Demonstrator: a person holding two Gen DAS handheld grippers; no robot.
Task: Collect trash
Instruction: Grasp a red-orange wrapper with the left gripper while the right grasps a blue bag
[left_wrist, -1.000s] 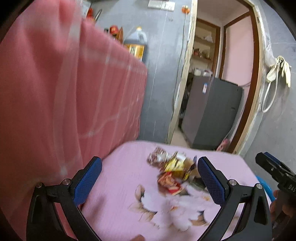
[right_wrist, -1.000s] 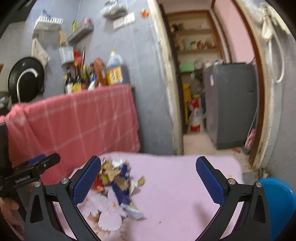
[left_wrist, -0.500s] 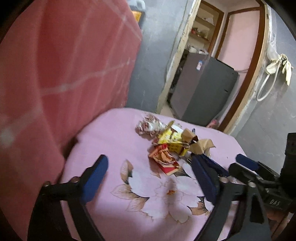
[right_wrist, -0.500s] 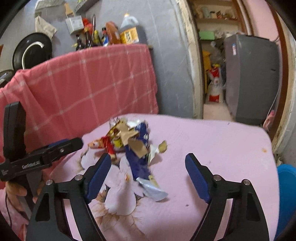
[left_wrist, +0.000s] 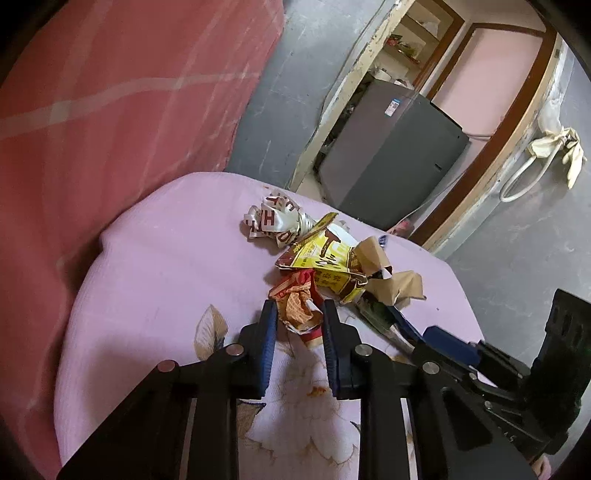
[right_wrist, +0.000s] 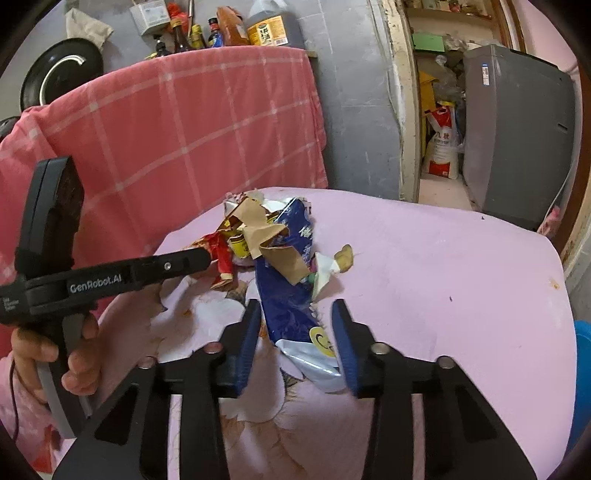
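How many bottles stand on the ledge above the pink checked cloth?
5 at least: big oil jug at the right end, orange bottle beside it, then three dark-glass ones leftward. Others may hide behind.

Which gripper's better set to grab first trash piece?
Left. The left gripper already brackets the red wrapper tightly; the right gripper straddles the blue bag with wider gaps.

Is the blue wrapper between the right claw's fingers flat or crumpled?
Crumpled: the blue wrapper is creased, its silver end curled up, between the half-open right claw.
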